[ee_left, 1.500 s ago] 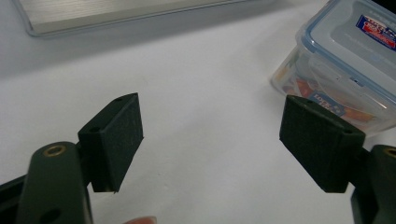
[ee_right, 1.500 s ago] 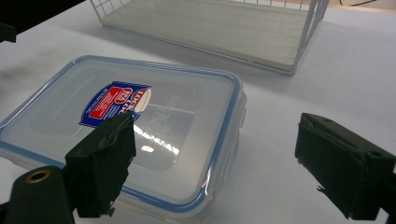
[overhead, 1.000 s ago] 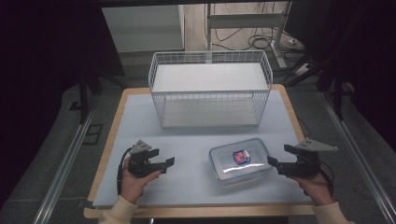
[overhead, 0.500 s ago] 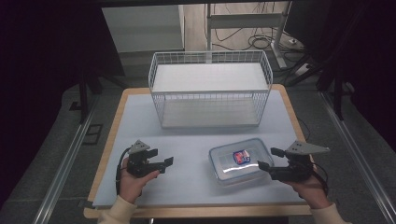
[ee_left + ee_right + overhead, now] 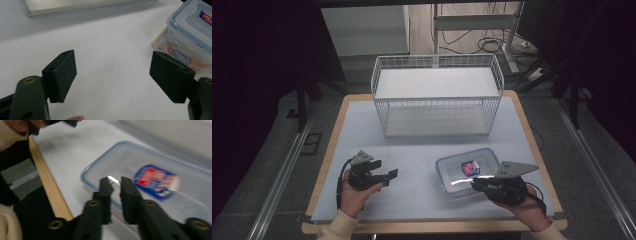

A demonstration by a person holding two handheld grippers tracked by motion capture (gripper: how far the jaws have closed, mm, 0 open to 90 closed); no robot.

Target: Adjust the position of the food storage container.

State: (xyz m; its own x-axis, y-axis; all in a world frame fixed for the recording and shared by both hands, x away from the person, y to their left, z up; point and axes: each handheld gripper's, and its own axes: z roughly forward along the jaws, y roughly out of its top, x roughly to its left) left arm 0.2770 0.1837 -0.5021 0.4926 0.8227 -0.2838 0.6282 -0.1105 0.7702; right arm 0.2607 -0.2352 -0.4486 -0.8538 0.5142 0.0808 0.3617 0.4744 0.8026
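Plastic food container [image 5: 467, 171], clear with a blue-rimmed lid, lies on my worktop [image 5: 422, 150] just in front of the white wire basket [image 5: 437, 95], toward its right end. My right claw [image 5: 475, 183] sits at the container's near right edge; its jaws have just been closing and now stand almost together over a shiny lid flap [image 5: 113, 180], though I cannot tell whether they pinch it. My left claw [image 5: 389, 176] hovers released, well left of the container.

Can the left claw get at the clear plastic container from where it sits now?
Probably yes: the left claw stands open, and bare table lies between it and the container.
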